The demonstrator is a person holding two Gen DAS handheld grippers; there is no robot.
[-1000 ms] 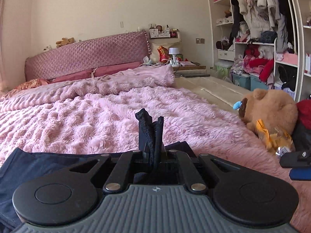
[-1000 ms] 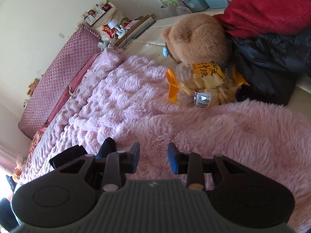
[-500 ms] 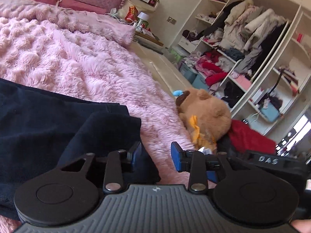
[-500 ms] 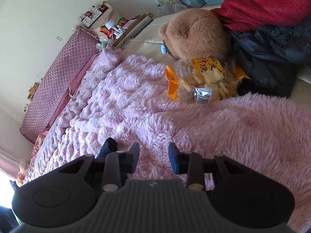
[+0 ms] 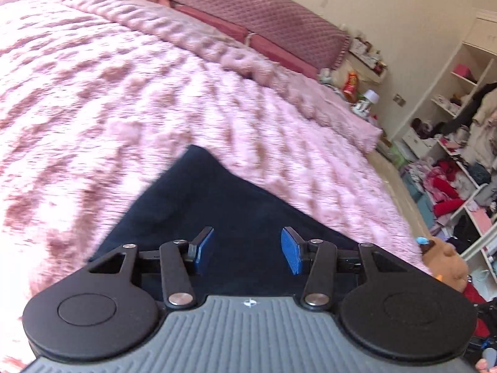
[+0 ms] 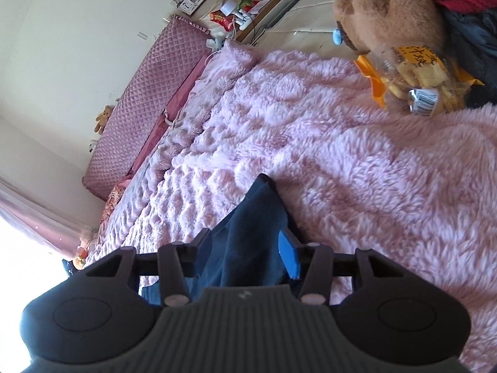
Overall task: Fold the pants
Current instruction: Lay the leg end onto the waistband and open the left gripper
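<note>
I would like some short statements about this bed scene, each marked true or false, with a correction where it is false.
1. The dark blue pants lie on a pink fluffy blanket. True.
2. The left gripper clamps the pants. False: its jaws stand apart over the cloth and have just been opening.
3. A brown plush bear sits past the blanket's edge. True.
4. The snack bag lies on top of the pants. False: it lies apart from them, beside the bear.
5. The right gripper has cloth between its jaws. True; they have just been opening.
</note>
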